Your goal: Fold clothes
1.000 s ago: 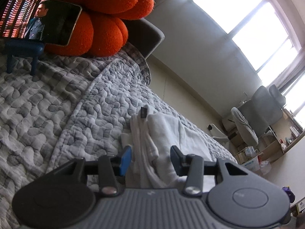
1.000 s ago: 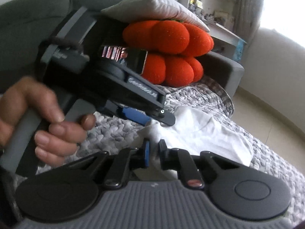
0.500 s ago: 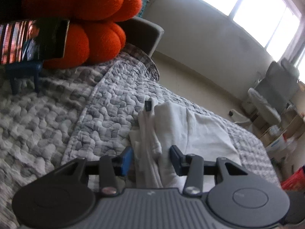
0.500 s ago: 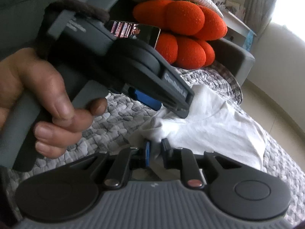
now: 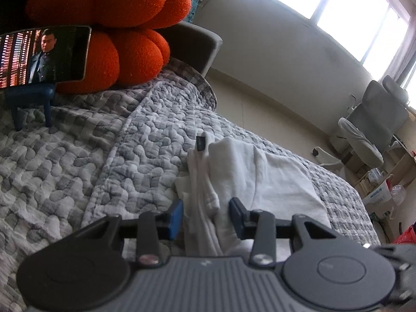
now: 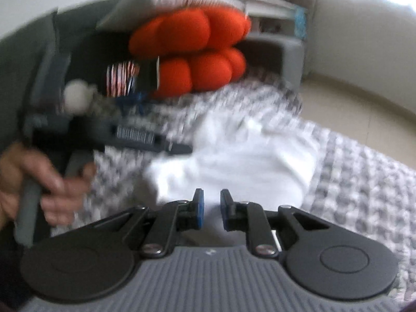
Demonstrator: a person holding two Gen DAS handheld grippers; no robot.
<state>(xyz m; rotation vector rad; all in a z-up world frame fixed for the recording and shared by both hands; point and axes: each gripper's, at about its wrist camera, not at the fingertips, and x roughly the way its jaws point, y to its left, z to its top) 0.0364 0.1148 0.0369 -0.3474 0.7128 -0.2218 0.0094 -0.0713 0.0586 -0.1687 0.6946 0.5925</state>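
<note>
A white garment [image 5: 273, 179] lies partly folded on the grey quilt [image 5: 78, 169], with a small black label [image 5: 200, 143] at its far end. My left gripper [image 5: 206, 217] has a bunched ridge of this cloth filling the gap between its pads, which press on it from both sides. In the blurred right wrist view the same garment [image 6: 247, 161] spreads ahead of my right gripper [image 6: 211, 208]. Its jaws stand a little apart above the cloth, with nothing pinched. At the left of that view, a hand [image 6: 52, 179] holds the left gripper's handle.
An orange lobed cushion [image 5: 117, 26] leans on the grey sofa arm [image 5: 197, 44] at the back. A phone playing video [image 5: 44, 54] sits on a blue stand in front of it. Beyond the quilt's edge are bare floor, grey chairs [image 5: 377, 119] and shelves.
The right gripper's jaws have parted from nearly shut, and it has shifted away from the left gripper, blurring its view. The left gripper rolled slightly, with the cloth still between its pads.
</note>
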